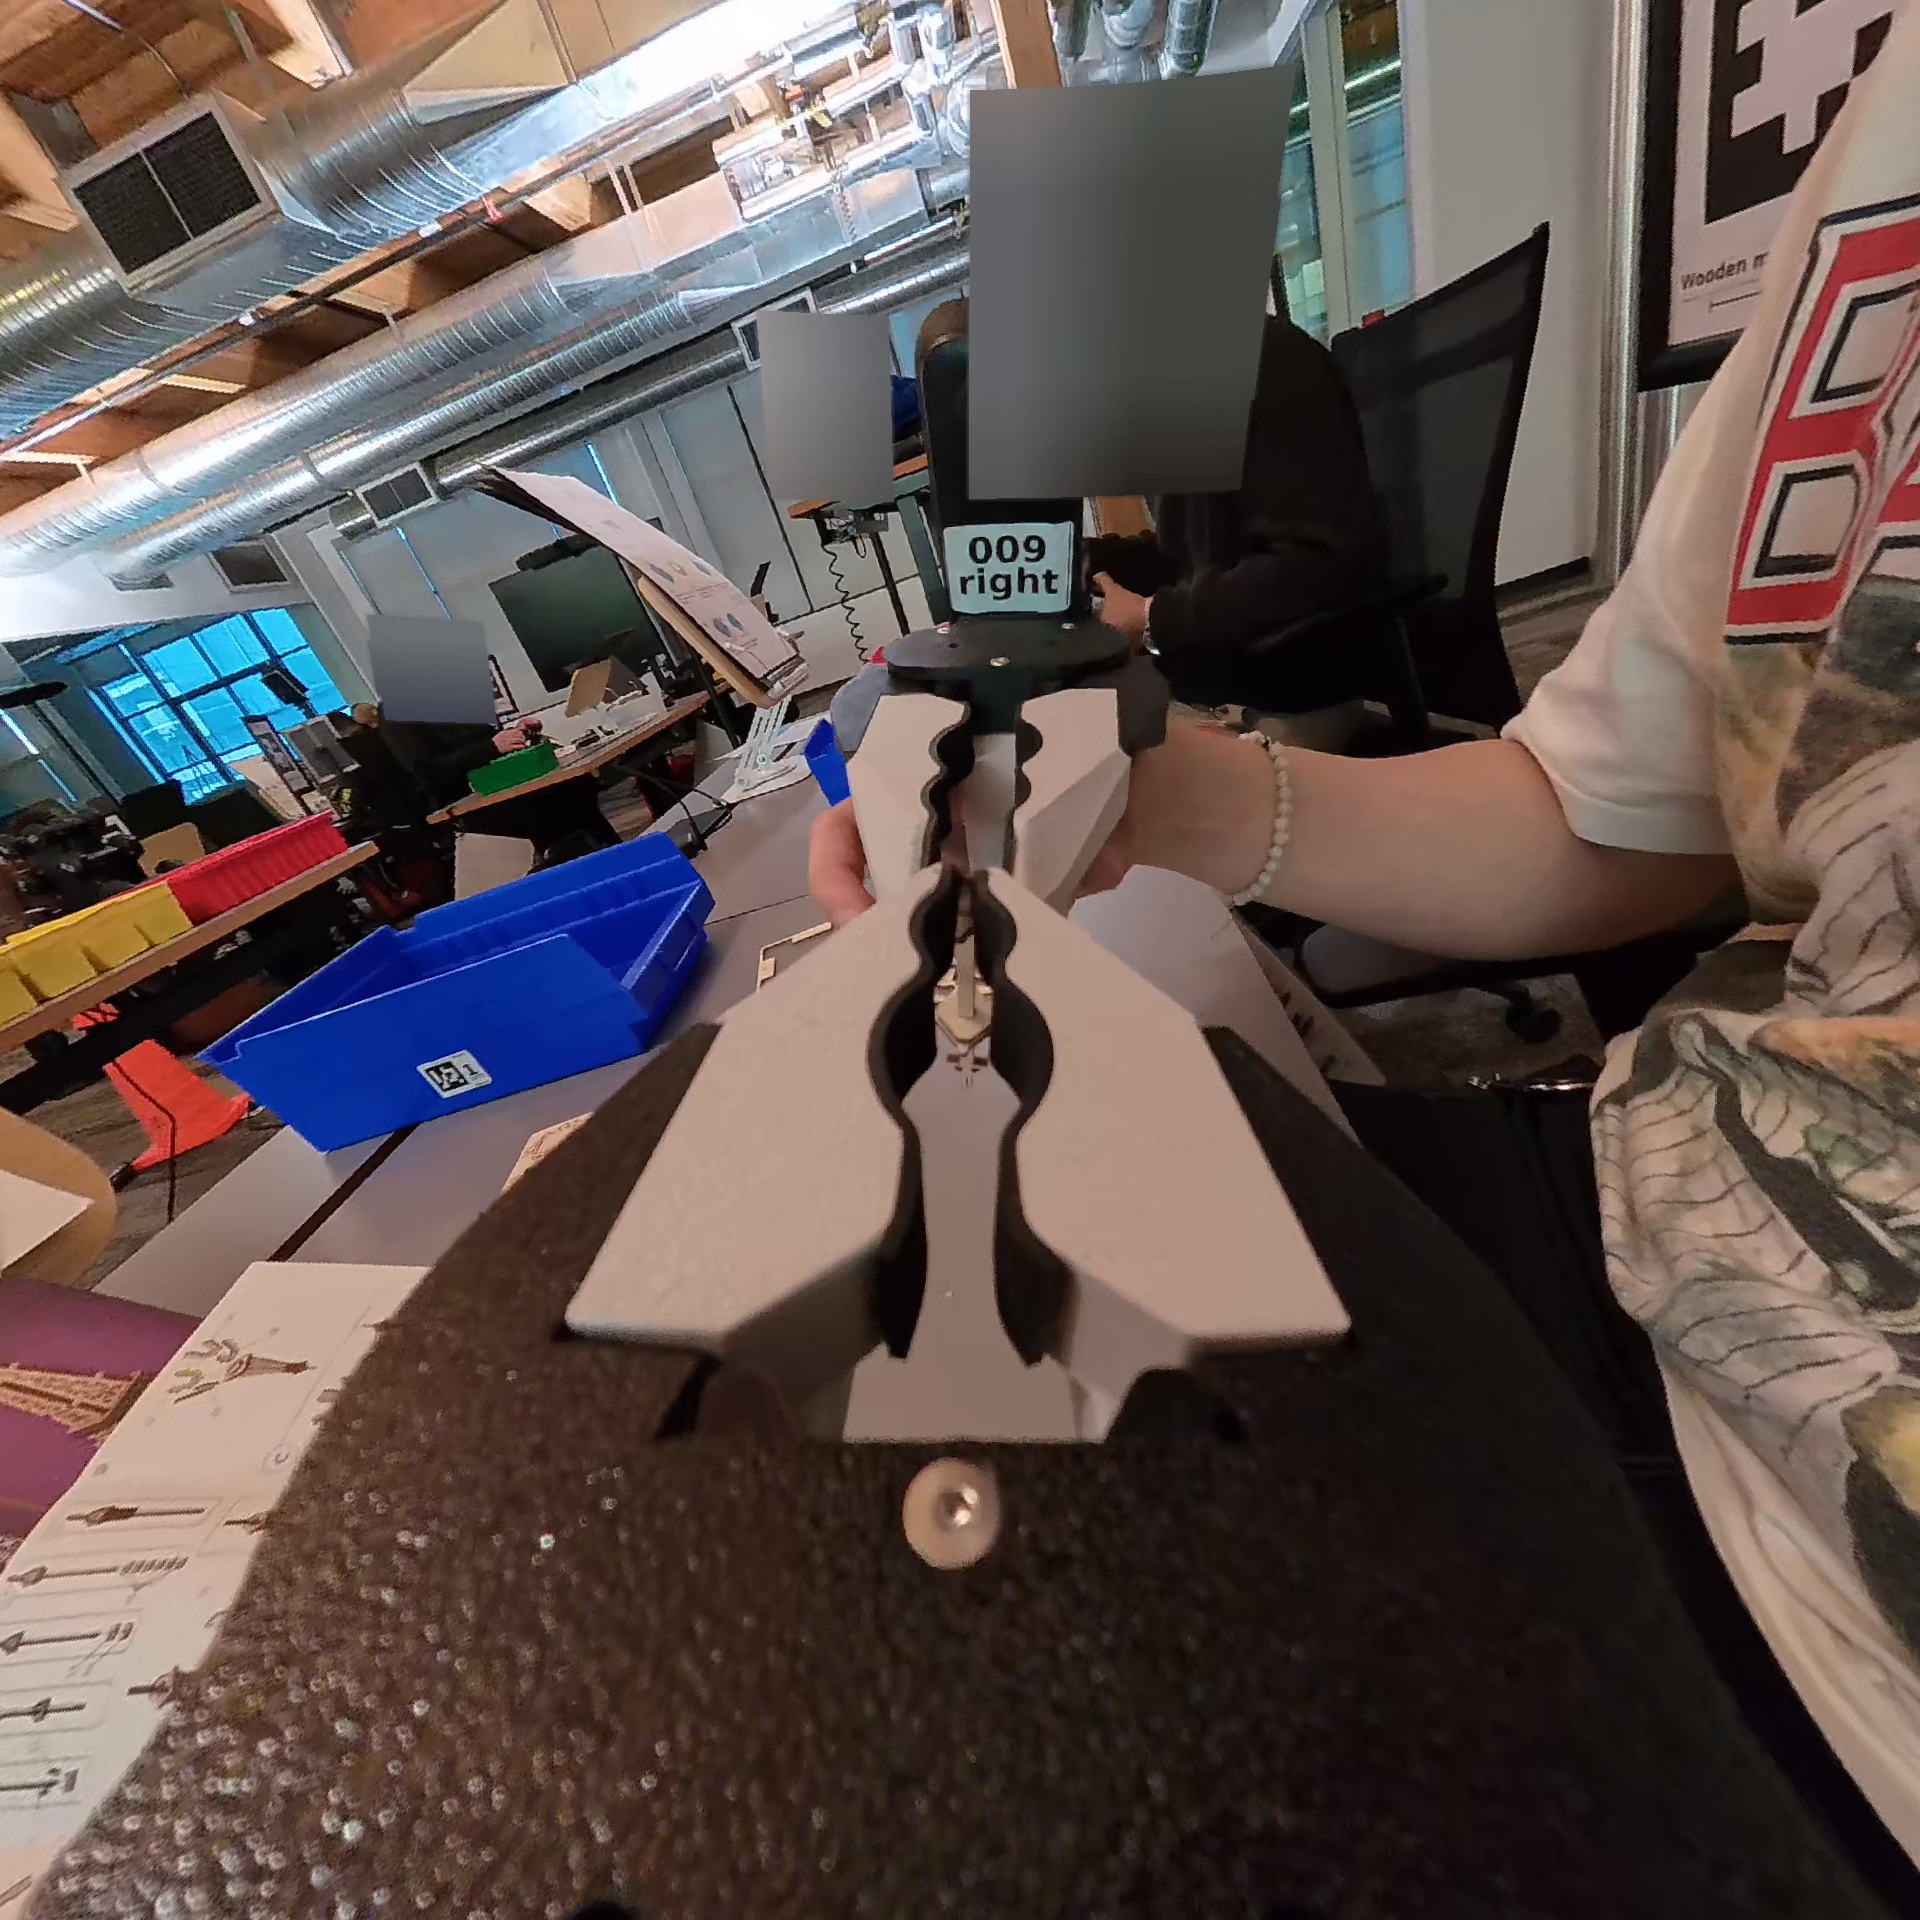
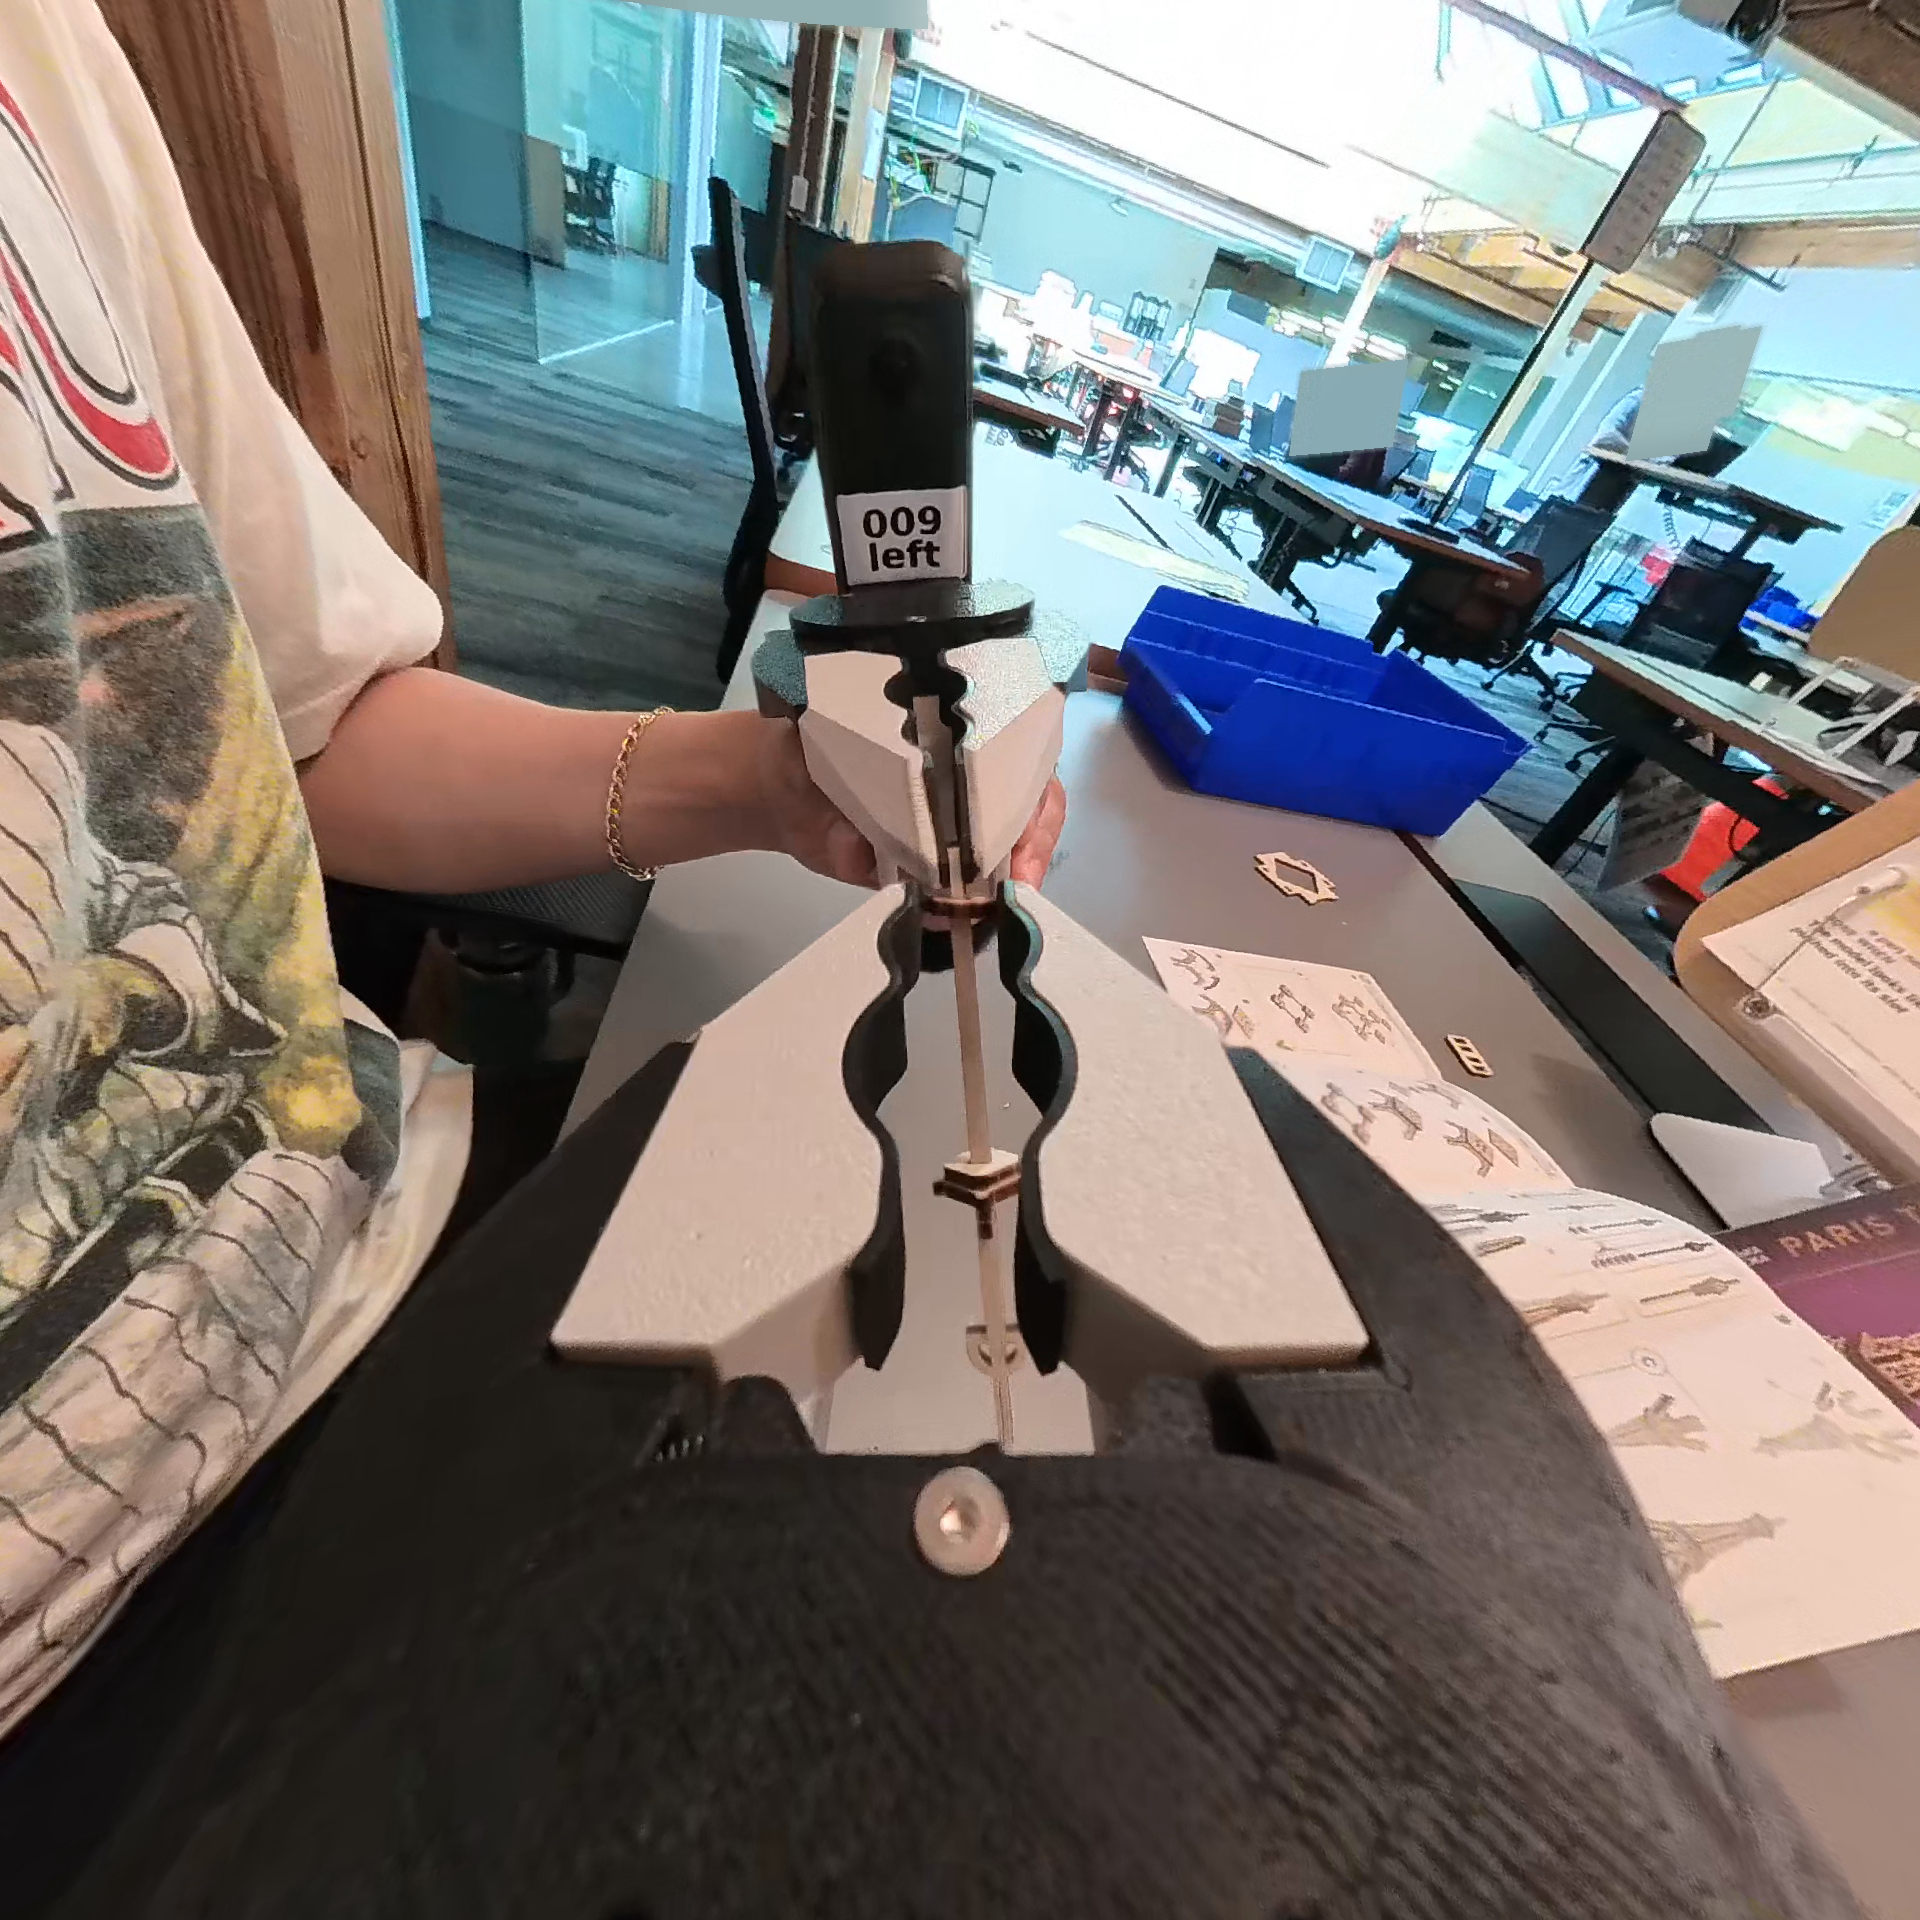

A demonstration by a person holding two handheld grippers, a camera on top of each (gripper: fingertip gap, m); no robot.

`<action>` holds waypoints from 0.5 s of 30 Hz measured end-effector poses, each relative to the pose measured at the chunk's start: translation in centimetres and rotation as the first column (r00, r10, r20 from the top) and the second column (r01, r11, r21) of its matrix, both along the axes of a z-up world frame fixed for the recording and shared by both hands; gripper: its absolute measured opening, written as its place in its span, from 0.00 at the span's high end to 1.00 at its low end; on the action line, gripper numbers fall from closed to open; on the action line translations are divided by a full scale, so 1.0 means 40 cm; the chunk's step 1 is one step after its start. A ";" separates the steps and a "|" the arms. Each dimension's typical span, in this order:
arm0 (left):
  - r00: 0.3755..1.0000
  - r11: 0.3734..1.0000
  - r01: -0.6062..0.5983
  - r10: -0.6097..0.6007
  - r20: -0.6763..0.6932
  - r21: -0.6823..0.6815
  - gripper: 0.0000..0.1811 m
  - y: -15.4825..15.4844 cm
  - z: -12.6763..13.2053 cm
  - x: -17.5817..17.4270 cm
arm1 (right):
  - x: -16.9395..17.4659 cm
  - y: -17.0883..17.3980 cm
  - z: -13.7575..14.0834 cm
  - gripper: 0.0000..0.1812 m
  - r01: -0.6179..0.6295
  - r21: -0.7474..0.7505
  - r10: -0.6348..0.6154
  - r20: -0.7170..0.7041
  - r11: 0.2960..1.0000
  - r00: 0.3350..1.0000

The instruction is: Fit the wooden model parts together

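Grippers (image 2: 961, 904) tip to tip, level.

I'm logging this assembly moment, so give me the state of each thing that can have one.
left gripper: shut on the wooden spire's far end.
right gripper: shut on wooden spire.
wooden spire: thin, held between both grippers, small square collar threaded on.
blue bin: upright on the table; contents cannot be told.
instruction sheet: unfolded, flat.
loose wooden frame piece: flat on the table, unused.

The blue bin (image 2: 1320, 717) blocks the far part of the surface (image 2: 1143, 862). Near the bin lies a small wooden piece (image 2: 1296, 875). Paper sheets (image 2: 1455, 1132) cover the surface closer in.
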State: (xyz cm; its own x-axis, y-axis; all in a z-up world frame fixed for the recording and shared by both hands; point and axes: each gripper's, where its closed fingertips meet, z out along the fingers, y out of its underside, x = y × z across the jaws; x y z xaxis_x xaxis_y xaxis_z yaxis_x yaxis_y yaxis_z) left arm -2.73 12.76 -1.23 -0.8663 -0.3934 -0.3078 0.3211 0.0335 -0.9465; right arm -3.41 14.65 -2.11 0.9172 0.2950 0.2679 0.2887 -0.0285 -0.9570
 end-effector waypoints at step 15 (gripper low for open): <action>0.998 0.997 -0.058 0.057 0.017 0.050 1.00 0.013 -0.007 0.012 | 0.020 0.017 -0.010 0.94 0.160 -0.055 -0.145 0.211 0.986 0.967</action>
